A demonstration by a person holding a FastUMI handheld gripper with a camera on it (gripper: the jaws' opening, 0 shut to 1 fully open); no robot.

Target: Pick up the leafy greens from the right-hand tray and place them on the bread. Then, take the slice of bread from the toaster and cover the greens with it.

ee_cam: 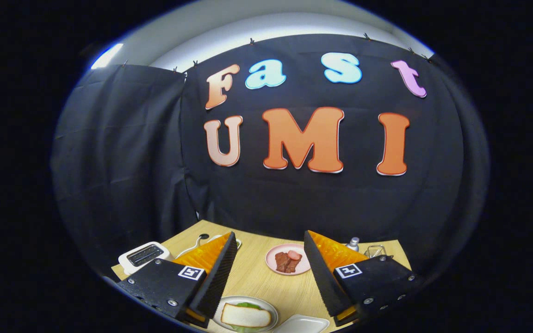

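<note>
Light comes from above: a bright strip lamp [107, 55] glares white over the dark cloth [123, 152], and the pale ceiling around it is washed out. The cloth soaks up light and reads dim, with soft folds just visible. Below it, the table [252, 273] is evenly and warmly lit, with only faint shadows under the plate [273, 255]. The fisheye bends the table's edge and the cloth's top into curves, more so far from the plate. Focus is fair near the plate; the spread fingers of the gripper [270, 273] look sharp, and small things behind the plate are soft.
</note>
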